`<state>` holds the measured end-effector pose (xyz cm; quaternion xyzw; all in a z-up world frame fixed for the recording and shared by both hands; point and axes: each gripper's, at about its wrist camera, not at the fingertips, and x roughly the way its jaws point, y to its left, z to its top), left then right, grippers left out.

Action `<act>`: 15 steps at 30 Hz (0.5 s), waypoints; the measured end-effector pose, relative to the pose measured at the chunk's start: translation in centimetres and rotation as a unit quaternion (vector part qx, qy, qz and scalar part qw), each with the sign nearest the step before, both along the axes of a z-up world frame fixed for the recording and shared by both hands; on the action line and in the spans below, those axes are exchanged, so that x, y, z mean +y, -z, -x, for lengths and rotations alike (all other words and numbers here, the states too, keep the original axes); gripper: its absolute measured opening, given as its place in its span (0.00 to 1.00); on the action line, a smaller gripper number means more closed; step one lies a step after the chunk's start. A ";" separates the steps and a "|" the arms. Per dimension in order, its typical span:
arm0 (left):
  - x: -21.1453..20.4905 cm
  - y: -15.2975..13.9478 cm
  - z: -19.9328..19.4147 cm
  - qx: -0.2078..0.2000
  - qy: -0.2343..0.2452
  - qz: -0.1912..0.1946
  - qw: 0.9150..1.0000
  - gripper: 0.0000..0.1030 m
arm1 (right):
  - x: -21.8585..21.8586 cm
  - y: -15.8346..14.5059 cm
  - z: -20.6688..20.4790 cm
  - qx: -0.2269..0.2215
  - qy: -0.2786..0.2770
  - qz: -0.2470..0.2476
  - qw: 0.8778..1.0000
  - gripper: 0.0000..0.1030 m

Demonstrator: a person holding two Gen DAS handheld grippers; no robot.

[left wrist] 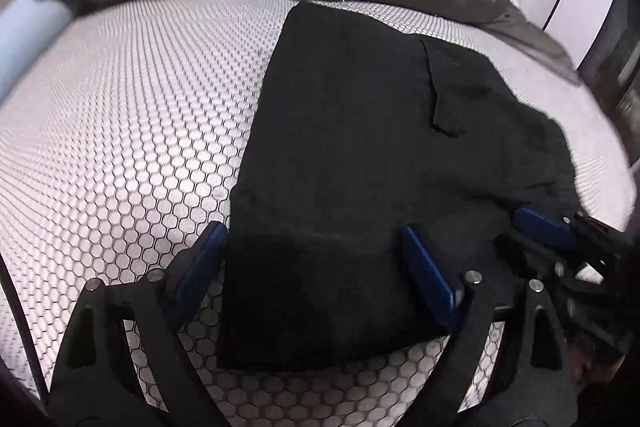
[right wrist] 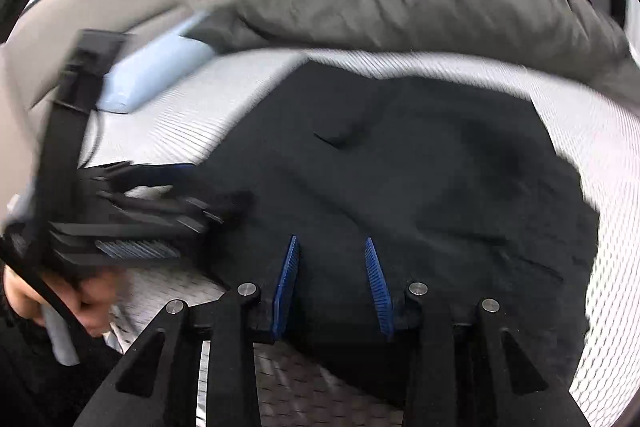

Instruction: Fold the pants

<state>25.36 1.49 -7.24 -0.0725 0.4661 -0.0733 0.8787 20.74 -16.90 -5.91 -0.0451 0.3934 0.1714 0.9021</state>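
Both jaws hover at the near edge of the black pants (left wrist: 360, 155), which lie on the honeycomb mattress (left wrist: 132, 115). Spread wide, the left gripper (left wrist: 316, 259) straddles that edge without pinching it. Narrower, the right gripper (right wrist: 332, 279) has fabric between its 2 blue pads, though a grip cannot be confirmed (blur). Only the right view shows a hand (right wrist: 80, 303).

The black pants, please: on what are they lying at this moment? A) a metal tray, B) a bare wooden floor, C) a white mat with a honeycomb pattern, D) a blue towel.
C: the black pants lie spread on a white honeycomb mat, which shows around them.
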 end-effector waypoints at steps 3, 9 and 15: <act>1.6 -0.6 0.6 -0.009 -0.027 -0.022 0.999 0.85 | -2.3 -0.4 0.7 -0.029 0.032 0.038 0.998 0.32; 3.7 -2.4 0.9 -0.028 -0.070 -0.015 0.997 0.83 | -3.7 -1.5 2.0 -0.027 0.005 0.007 1.000 0.42; -1.5 -4.0 -2.2 -0.067 0.003 -0.055 0.996 0.83 | 0.9 -4.3 -1.6 -0.039 -0.042 0.021 0.998 0.41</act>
